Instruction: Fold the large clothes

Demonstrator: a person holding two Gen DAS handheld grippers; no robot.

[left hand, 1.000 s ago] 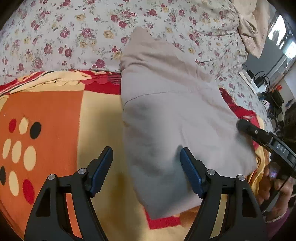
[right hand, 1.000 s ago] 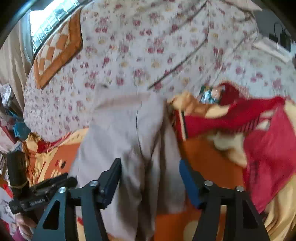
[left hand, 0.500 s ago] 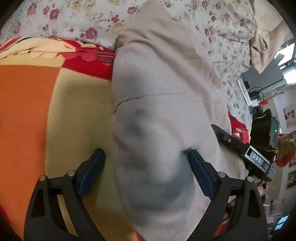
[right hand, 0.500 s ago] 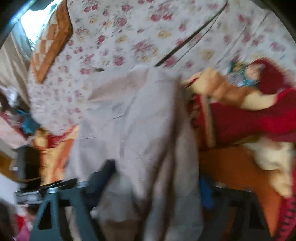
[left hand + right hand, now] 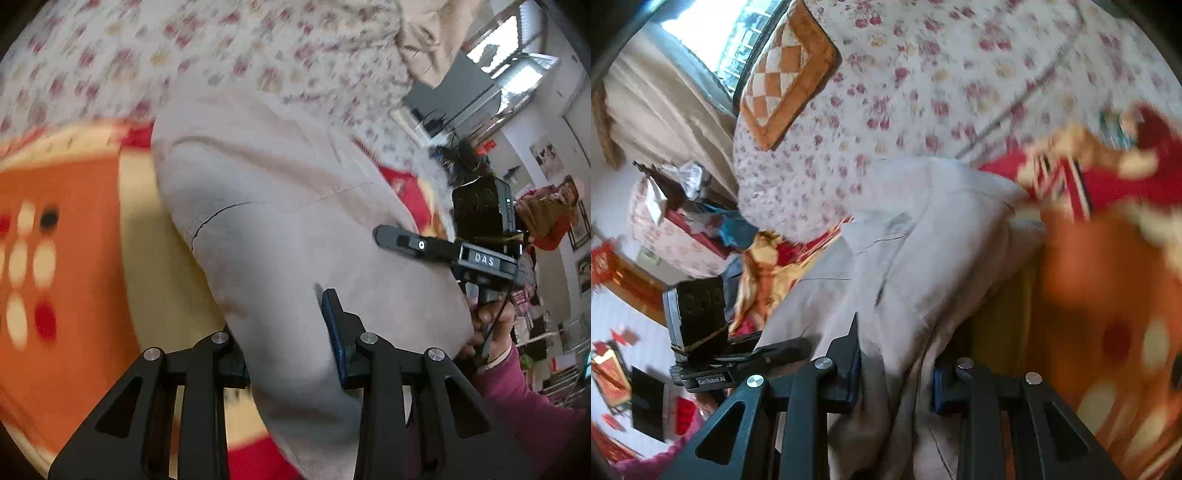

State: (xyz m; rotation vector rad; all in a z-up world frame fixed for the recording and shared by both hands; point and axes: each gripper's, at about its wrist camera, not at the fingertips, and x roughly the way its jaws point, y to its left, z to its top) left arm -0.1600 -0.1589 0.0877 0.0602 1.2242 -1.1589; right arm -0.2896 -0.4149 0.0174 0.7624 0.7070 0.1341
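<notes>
- The floral bedspread (image 5: 923, 92) and the fleecy orange blanket (image 5: 74, 206) lie under my work.
- The soft beige garment (image 5: 288, 236), a long folded strip, lies on them; more folds remain, I judge.
- My left gripper (image 5: 288, 343) and right gripper (image 5: 895, 373) are closing, cloth bunched between the jaws.

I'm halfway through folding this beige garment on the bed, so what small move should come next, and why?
Probably let both tongs finish closing, then lift the near edge and carry it toward the floral sheet. The left tongs and right tongs each have a bunch of the beige garment between their closing jaws, on the orange blanket.
</notes>
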